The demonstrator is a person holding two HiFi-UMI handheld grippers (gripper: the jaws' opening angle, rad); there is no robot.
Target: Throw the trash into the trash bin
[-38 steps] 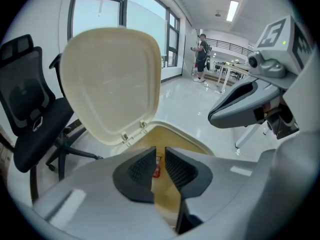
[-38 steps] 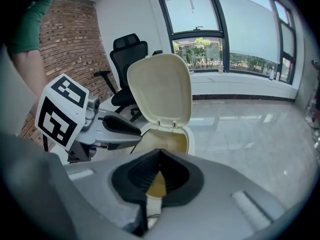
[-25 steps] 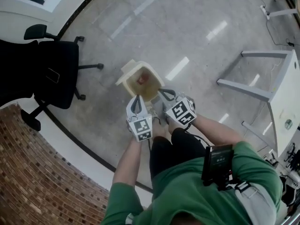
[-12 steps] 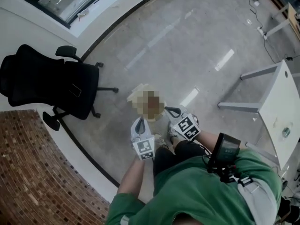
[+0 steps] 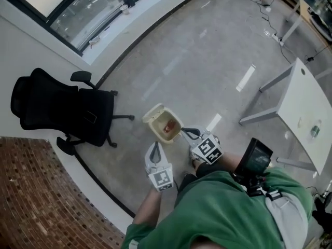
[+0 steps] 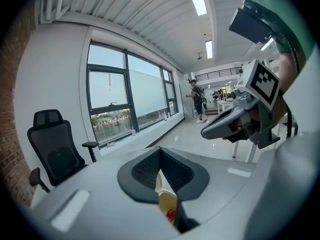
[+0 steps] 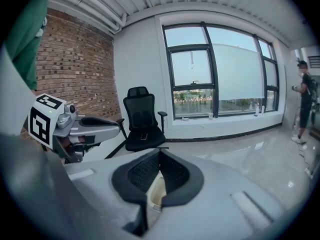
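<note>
We log the cream plastic open-topped trash bin point(image 5: 154, 111) standing on the glossy grey floor point(image 5: 207, 61), near the floor's black-lined edge by the black office chair point(image 5: 67, 110). Reddish and brown trash scraps point(image 5: 167, 127) lie inside. Left gripper point(image 5: 154, 146) and right gripper point(image 5: 185, 132) have their jaws pressed together, holding nothing, on the bin's near side.

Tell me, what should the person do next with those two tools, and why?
Probably draw both back from the bin: reddish trash already lies inside, and the left gripper and right gripper are shut with nothing held, so nothing seems left to drop.
</note>
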